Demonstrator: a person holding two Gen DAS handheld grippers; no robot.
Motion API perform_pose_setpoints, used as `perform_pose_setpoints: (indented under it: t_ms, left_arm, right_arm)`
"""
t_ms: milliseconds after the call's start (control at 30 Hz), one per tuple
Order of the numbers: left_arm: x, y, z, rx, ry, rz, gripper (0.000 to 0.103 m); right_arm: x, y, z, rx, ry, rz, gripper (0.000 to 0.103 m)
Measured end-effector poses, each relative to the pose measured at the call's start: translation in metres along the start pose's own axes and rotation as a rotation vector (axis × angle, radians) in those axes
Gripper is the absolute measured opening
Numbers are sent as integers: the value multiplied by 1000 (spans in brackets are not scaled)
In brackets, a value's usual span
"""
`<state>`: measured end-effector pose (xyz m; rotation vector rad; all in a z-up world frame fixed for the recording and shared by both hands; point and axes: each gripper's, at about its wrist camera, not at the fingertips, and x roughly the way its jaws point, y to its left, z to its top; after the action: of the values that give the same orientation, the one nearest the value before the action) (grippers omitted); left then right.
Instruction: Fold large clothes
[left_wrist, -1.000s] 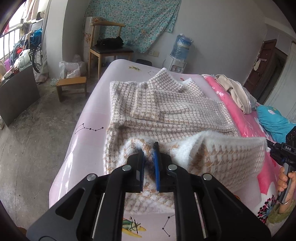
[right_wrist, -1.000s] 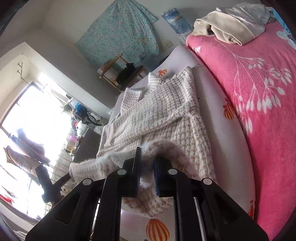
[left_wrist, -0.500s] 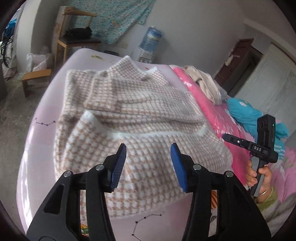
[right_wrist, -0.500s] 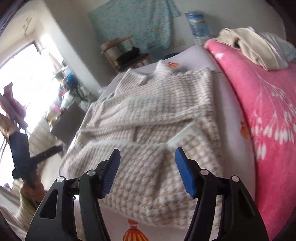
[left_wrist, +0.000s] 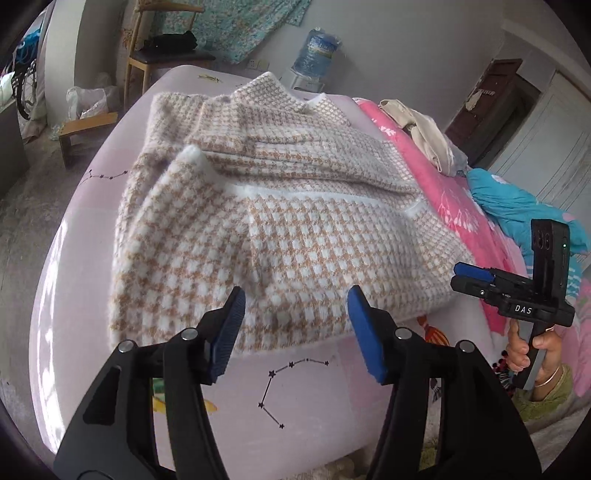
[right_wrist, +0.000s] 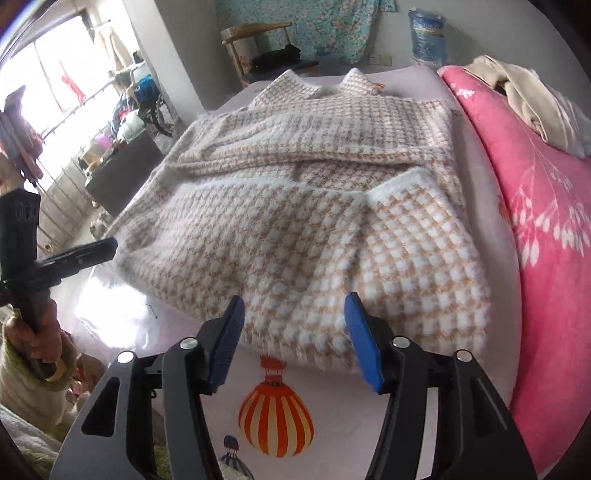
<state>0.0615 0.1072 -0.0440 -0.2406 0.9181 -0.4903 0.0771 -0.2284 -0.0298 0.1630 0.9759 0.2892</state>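
Blue pads stand apart on my left hand-held gripper (left_wrist: 293, 334), low in the centre of its view; the jaws have just been opening and nothing sits between them. My right hand-held gripper (right_wrist: 291, 338) is the same: jaws apart, just opened, with only bedsheet (right_wrist: 406, 428) and the sweater's fuzzy edge behind the gap.

Around them, a striped balloon print (right_wrist: 275, 421) lies on the sheet right under the right gripper, and a star-line drawing (left_wrist: 291, 387) under the left. A pink blanket (right_wrist: 546, 221) fills the right side of the right view, with beige clothes (right_wrist: 524, 92) heaped at its upper end. A wooden chair (left_wrist: 162, 55) and a water bottle (left_wrist: 317, 48) stand along the upper edge of the left view. My right hand (left_wrist: 535, 354) shows at the lower right of that view. Nothing blocks the way to the garment.

The sweater (left_wrist: 295, 221) is fluffy, white with tan houndstooth checks. It lies flat on the bed in the middle of both views, its lower part folded up over the body, sleeves folded across, collar toward the top. Its near folded edge lies just beyond both sets of pads, not touching them.
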Motion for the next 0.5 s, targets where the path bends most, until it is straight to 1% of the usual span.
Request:
perform_pose_setpoints:
  t_ms: [67, 100, 200, 267, 300, 367, 433, 500]
  left_arm:
    - [-4, 13, -11, -62, 24, 0, 57]
    - [-4, 20, -16, -97, 32, 10, 57]
    - [2, 42, -27, -199, 44, 41, 57]
    - [8, 54, -29, -257, 27, 47, 57]
    - [11, 61, -28, -296, 17, 39, 57]
    - [13, 70, -25, -351, -25, 6, 57]
    - [15, 74, -22, -394, -52, -10, 57]
    - [18, 76, -19, -415, -82, -6, 57]
  right_arm:
    - [-12, -20, -13, 98, 10, 23, 63]
    - [-14, -28, -21, 145, 20, 18, 64]
    - [-16, -55, -41, 277, 49, -28, 64]
    - [-13, -69, -48, 358, 43, -53, 64]
    - [-12, -74, -50, 387, 28, -51, 64]
    - [-11, -81, -49, 432, -31, -35, 64]
    - [-8, -86, -46, 471, -76, -36, 64]
    - [-3, -93, -46, 529, -129, -9, 64]
